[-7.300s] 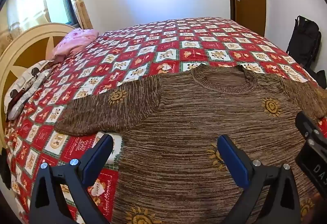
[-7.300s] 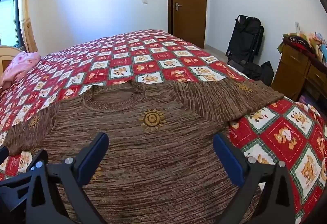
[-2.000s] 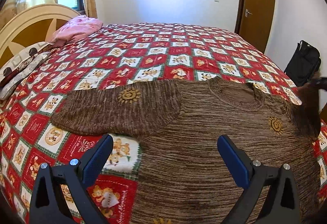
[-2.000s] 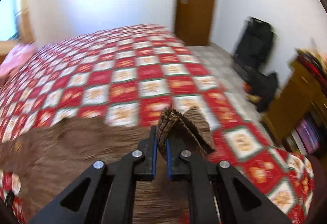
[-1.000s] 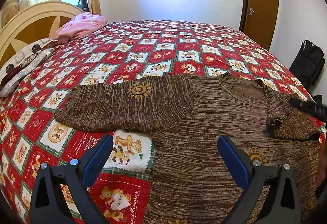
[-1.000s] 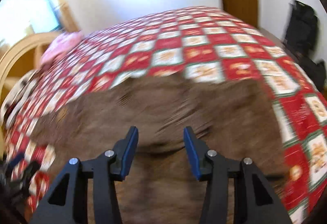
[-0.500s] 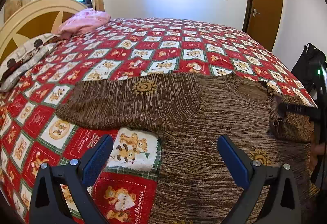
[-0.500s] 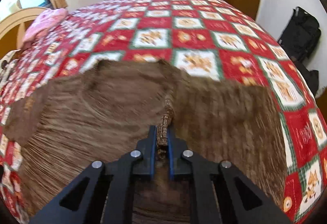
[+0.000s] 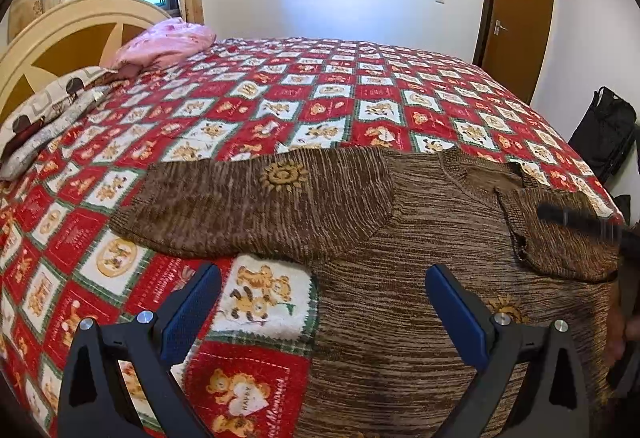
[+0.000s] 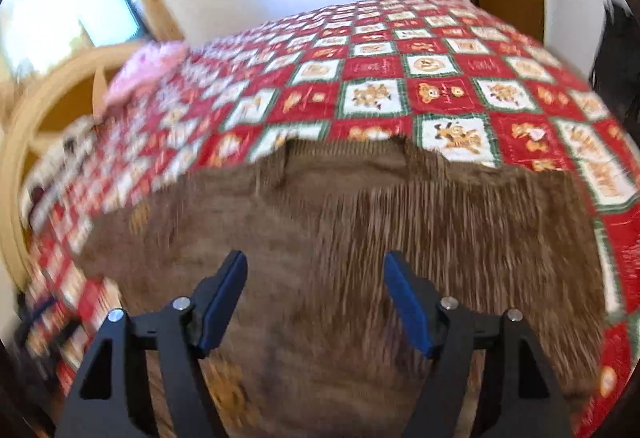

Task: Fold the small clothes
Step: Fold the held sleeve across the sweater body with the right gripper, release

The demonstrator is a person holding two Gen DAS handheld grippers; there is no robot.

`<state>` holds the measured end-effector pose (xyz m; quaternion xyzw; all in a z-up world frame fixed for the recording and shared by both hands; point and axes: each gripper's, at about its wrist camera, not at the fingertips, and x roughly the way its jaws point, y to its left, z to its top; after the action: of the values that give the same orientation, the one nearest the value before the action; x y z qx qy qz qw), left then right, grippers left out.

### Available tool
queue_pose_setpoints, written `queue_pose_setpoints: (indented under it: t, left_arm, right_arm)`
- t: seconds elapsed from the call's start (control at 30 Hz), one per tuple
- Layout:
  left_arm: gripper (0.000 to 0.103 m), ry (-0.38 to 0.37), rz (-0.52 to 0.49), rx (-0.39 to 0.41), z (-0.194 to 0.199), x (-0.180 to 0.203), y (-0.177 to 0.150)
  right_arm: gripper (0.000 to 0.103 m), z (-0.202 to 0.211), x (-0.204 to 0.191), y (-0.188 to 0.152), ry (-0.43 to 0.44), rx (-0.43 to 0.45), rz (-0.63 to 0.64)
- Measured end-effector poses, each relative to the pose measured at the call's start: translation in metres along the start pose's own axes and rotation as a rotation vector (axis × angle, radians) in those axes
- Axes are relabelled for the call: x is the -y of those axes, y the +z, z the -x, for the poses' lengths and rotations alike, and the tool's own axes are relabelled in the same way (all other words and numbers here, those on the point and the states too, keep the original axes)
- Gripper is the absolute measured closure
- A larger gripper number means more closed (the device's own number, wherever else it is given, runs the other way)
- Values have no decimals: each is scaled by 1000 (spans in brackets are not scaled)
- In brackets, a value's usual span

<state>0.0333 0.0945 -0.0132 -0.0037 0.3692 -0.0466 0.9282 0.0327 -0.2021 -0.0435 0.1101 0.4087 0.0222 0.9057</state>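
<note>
The bed carries a brown sweater spread flat near its front edge, collar toward the far edge, hem toward the person. Its long axis at present runs side to side, since the left sleeve lies stretched out flat toward the headboard side, while the right sleeve lies doubled in over the chest. The left gripper hovers with jaws wide apart and nothing between them, just short of the left sleeve's near edge and beside the armpit; it is plainly the nearer claw for that sleeve, which lies ahead of it and to its left. The right gripper hangs over the body, its jaws opening with nothing between them; that view is blurred, so whether the pads brush the knit is unclear.
</note>
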Motion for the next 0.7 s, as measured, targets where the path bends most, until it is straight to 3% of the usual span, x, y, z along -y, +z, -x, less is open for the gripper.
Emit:
queue_pose_setpoints:
  t: [0.13,0.2,0.23,0.43,0.7]
  left_arm:
    - [1,-3,7,-24,-2,-1,-3]
    - [1,12,7,-17,2,-6,-3]
    - [1,26,9,-7,5,-9,-3]
    - [1,54,59,14,13,-33,-1]
    - [1,29,53,-8,11,-22,-3]
  right_arm:
    - [41,-7,-29,-20,-90,-15,171]
    - [60,-21,-31,-22,-134,-51,191]
    - [75,-29,-30,-23,-179,-68,195]
    - [88,-36,-31,-37,-279,-43,237]
    - [83,-27,-42,-52,-272,-64,276]
